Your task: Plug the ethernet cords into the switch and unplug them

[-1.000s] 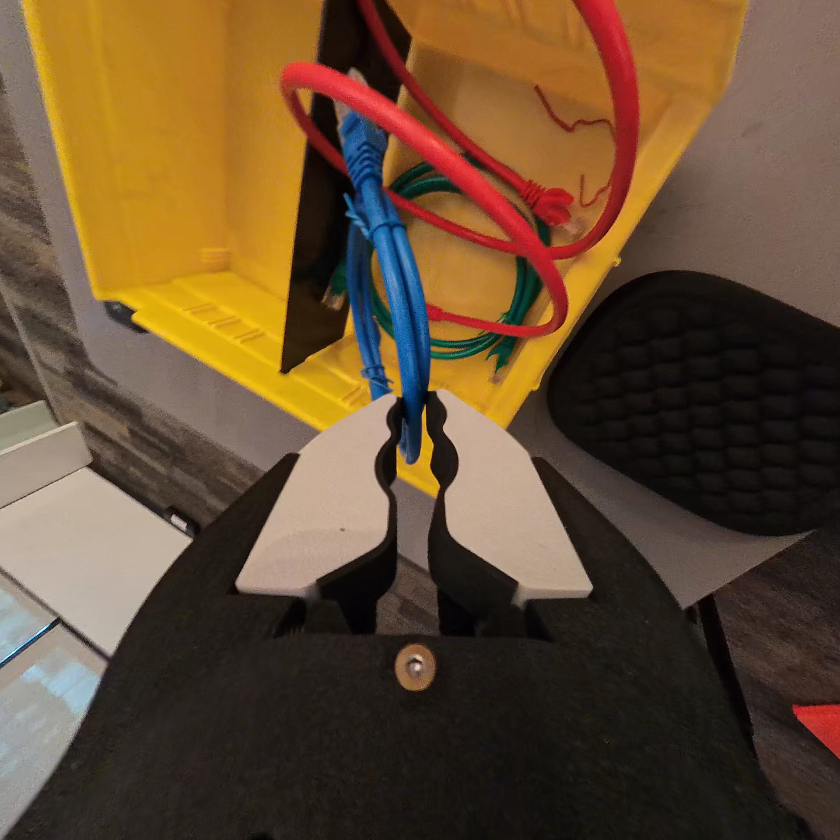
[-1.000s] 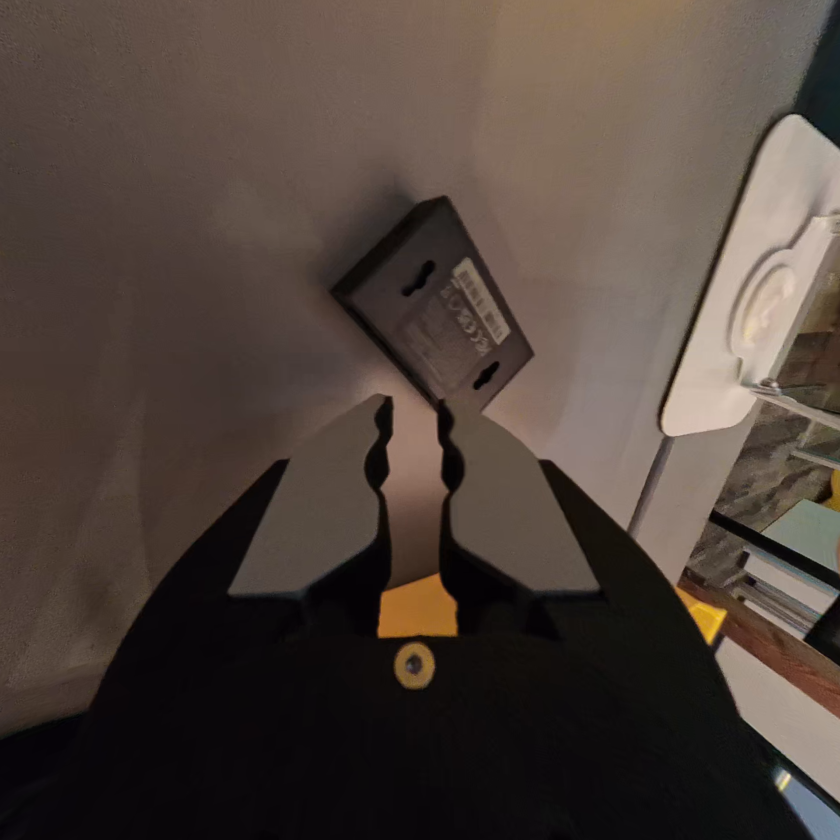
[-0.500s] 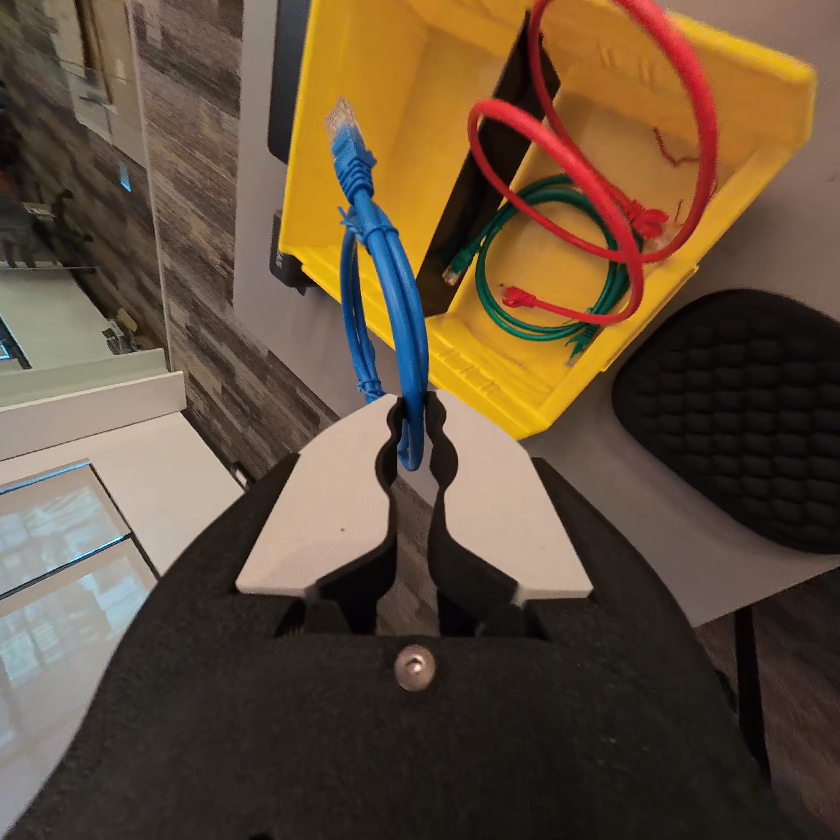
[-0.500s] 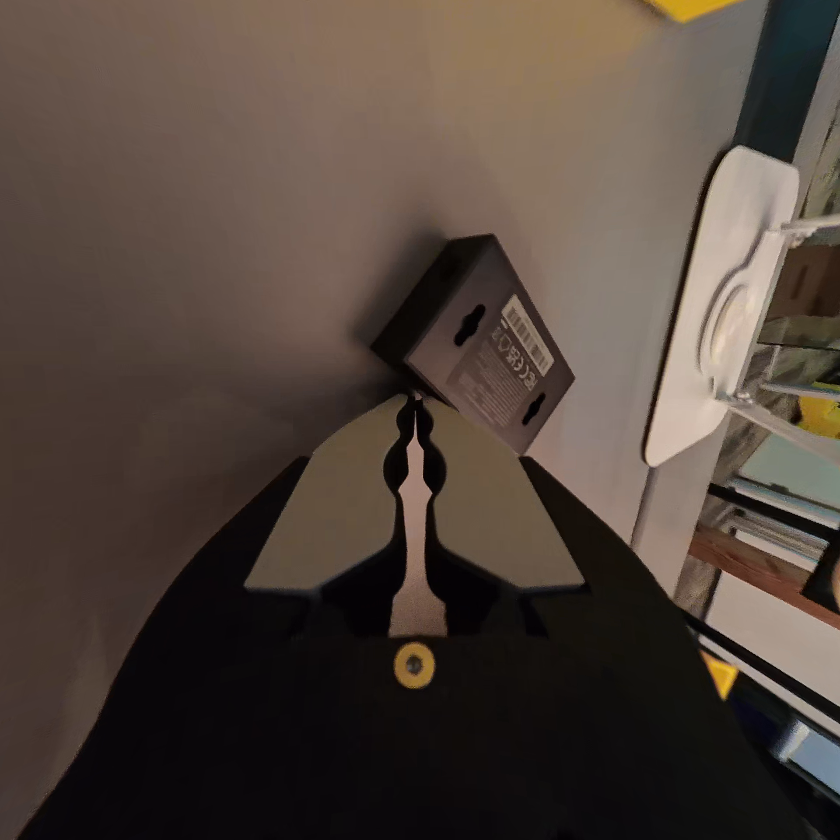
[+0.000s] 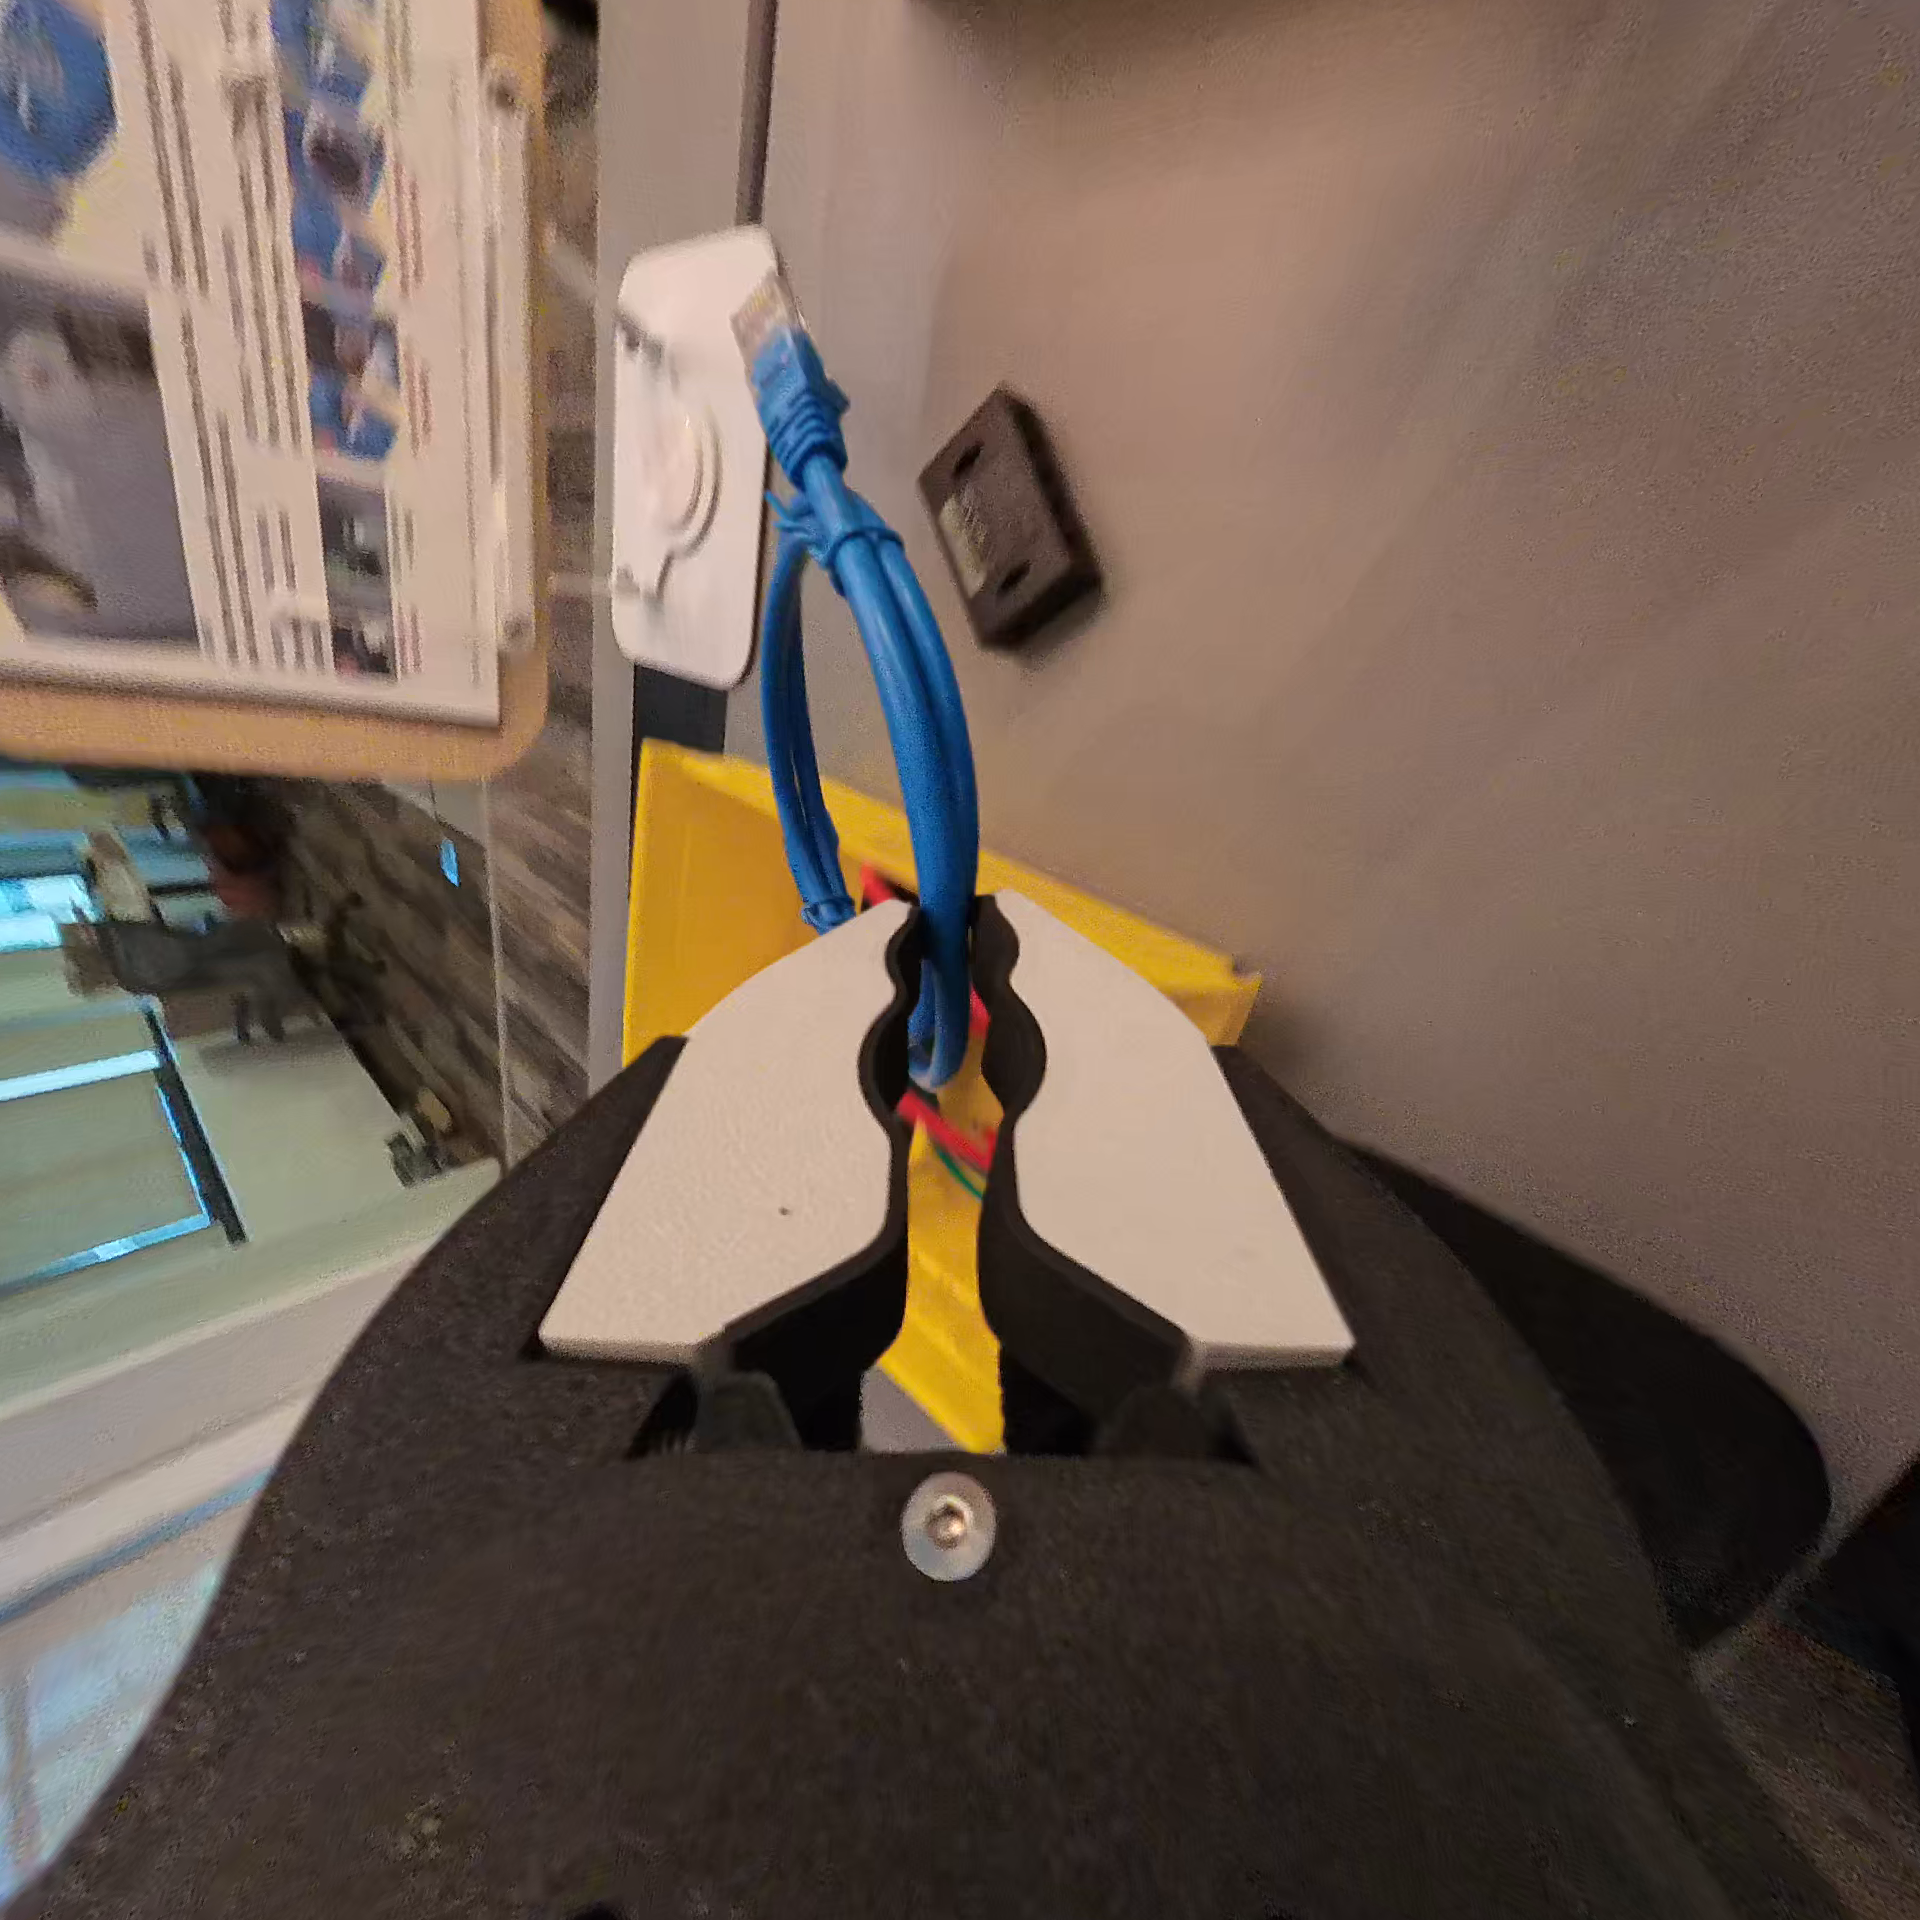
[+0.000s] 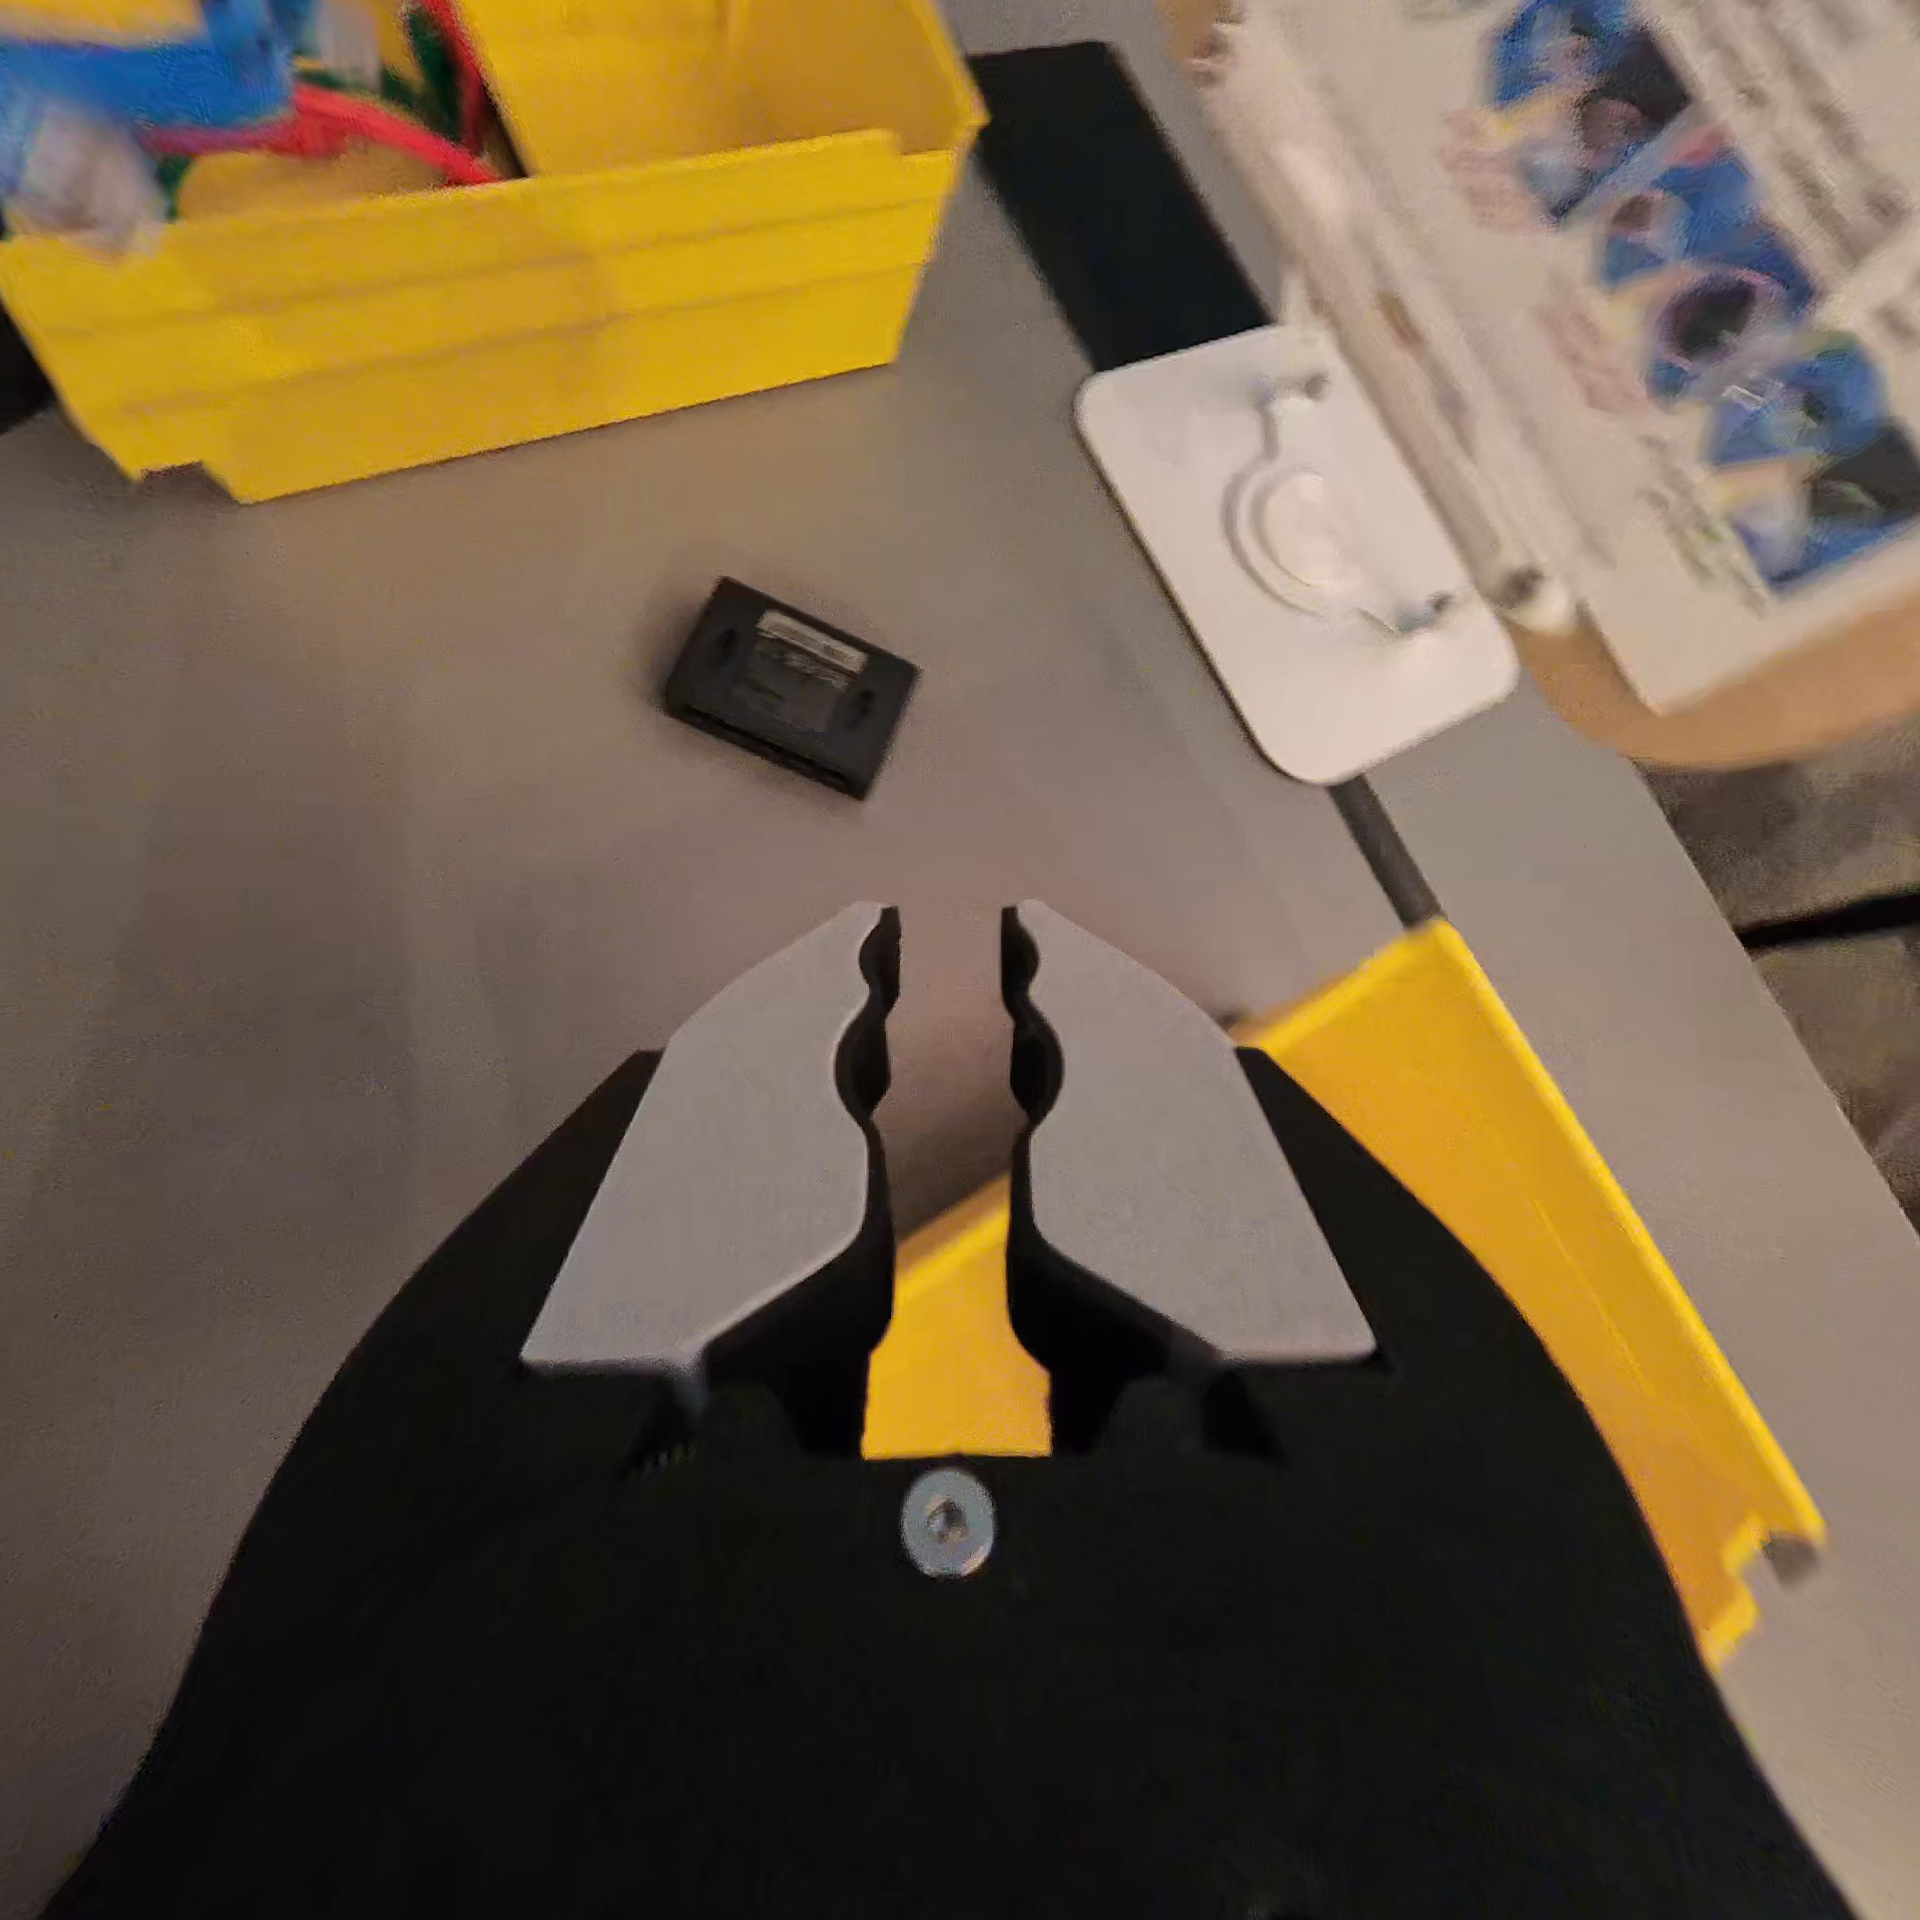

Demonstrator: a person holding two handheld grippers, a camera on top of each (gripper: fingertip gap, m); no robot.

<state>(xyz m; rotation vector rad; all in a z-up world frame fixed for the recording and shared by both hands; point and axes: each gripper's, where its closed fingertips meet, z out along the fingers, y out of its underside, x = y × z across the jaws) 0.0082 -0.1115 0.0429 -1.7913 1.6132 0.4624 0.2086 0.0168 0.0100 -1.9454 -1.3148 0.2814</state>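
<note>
My left gripper [image 5: 943,914] is shut on a bundled blue ethernet cord [image 5: 904,665] and holds it up in the air, its clear plug [image 5: 767,312] pointing away. The small black switch [image 5: 1008,520] lies bottom side up on the grey table, beyond the cord and to its right. In the right wrist view the switch [image 6: 788,686] lies ahead of my right gripper [image 6: 950,914], which is open, empty and well short of it. Red and green cords [image 6: 405,125] lie in a yellow bin [image 6: 499,301] at the far left.
A white stand base [image 6: 1299,561] with a printed sign [image 6: 1704,312] stands at the table's right edge. A second yellow bin [image 6: 1507,1226] sits just under and right of my right gripper. In the left wrist view the yellow bin [image 5: 717,883] is below the cord. Left tips to right tips: about 25 centimeters. My right gripper's tips are some 20 centimeters from the switch [image 6: 788,686]. It is also in sight in the left wrist view [image 5: 998,517].
My left gripper has carried the blue cord out of the yellow bin and swung toward the switch. My right gripper has pulled back from the switch and opened after being shut.
</note>
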